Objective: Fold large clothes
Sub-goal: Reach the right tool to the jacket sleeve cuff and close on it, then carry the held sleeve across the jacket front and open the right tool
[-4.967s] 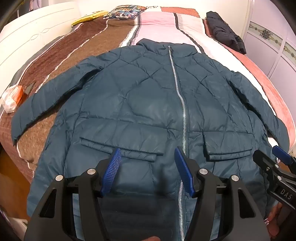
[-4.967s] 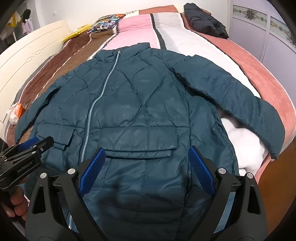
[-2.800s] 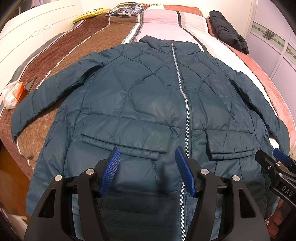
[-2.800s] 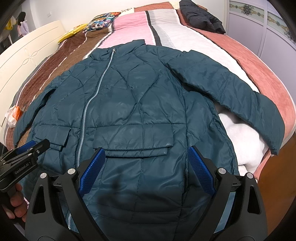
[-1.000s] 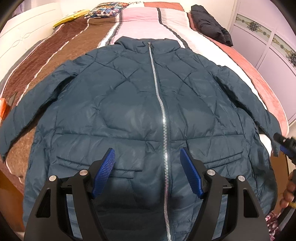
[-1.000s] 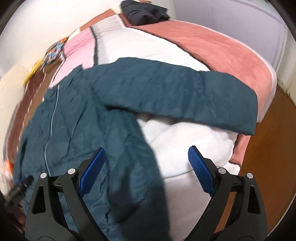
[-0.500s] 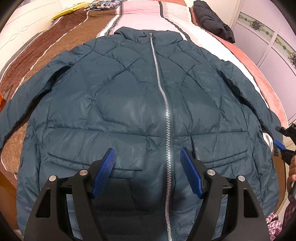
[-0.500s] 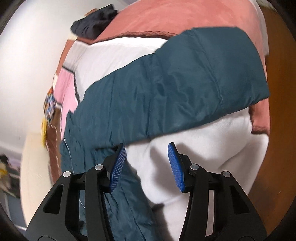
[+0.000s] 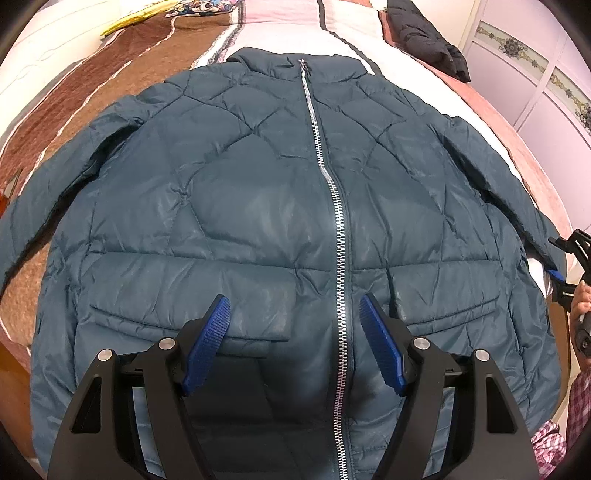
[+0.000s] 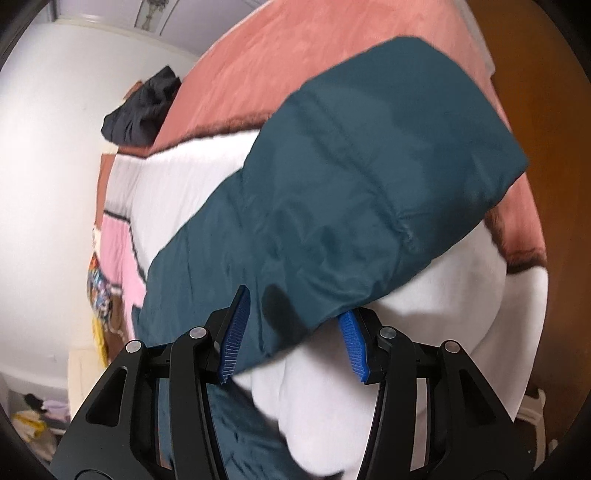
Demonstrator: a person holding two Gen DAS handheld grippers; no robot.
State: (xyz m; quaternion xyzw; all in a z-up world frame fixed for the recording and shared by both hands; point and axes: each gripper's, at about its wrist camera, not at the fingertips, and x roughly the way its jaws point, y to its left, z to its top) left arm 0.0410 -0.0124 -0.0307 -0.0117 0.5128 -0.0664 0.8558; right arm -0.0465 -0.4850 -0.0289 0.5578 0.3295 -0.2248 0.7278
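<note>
Item 1, one padded teal jacket point(image 9: 258, 206): lay face up and zipped on the bed point(image 9: 74, 110), both sleeves spread outward, apparently so each could be folded inward.

Item 2, left gripper point(image 9: 293, 345): hovered over the jacket's lower front near the zipper point(image 9: 334, 206), jaws apart and holding nothing; judged to be waiting its turn.

Item 3, one dark garment point(image 9: 424, 33): bunched far up the bed, well apart from the jacket.

Item 4, right sleeve point(image 10: 351, 192): draped toward the bed's right edge over the white part of the cover.

Item 5, right gripper point(image 10: 293, 336): jaws apart, one either side of the sleeve's lower edge, not yet clamped; placed, by judgement, to grasp that sleeve for the first fold.

Count: one jacket, two sleeves, two pocket flaps, two grippers.
</note>
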